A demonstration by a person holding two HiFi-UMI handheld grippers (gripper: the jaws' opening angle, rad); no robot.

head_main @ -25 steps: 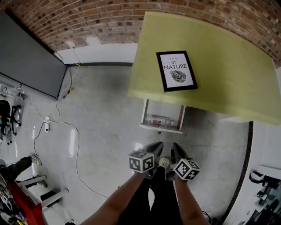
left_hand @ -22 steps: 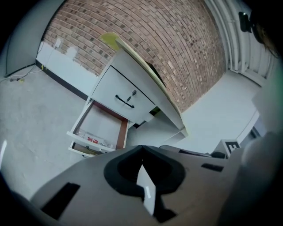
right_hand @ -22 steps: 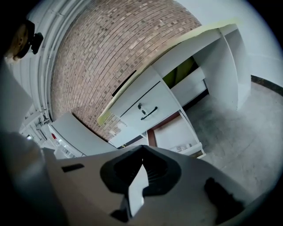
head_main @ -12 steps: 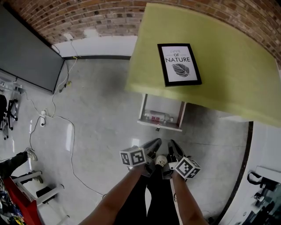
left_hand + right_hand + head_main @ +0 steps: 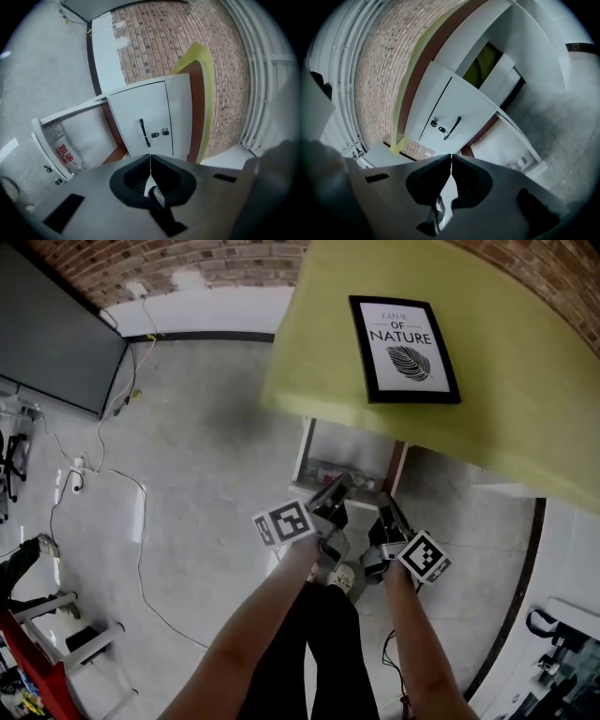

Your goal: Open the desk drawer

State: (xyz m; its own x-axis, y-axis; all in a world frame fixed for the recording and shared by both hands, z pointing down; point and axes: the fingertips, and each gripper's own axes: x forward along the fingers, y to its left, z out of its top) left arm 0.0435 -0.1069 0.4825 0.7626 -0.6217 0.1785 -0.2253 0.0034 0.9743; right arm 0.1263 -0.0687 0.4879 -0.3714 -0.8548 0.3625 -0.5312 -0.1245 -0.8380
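The desk (image 5: 525, 362) has a yellow-green top. Below it the white drawer (image 5: 305, 451) stands pulled out, with a plastic bottle (image 5: 327, 472) lying inside. My left gripper (image 5: 335, 491) is shut and empty, its tips over the drawer's front edge. My right gripper (image 5: 385, 509) hangs beside it, also shut with nothing held. In the left gripper view the drawer (image 5: 46, 154) and the bottle (image 5: 63, 151) sit at the left, beside a white cabinet door (image 5: 140, 117) with a black handle (image 5: 144, 133). The right gripper view shows the same handle (image 5: 453, 127) and the drawer (image 5: 513, 150).
A framed print (image 5: 403, 348) lies on the desk top. A dark panel (image 5: 52, 329) leans at the left, with cables (image 5: 127, 484) trailing over the grey floor. A brick wall (image 5: 216, 254) runs behind. The person's legs and a shoe (image 5: 343, 579) are below the grippers.
Both grippers have moved forward from above the shoes to the drawer's front. The left one has rolled. The head view has shifted closer to the desk.
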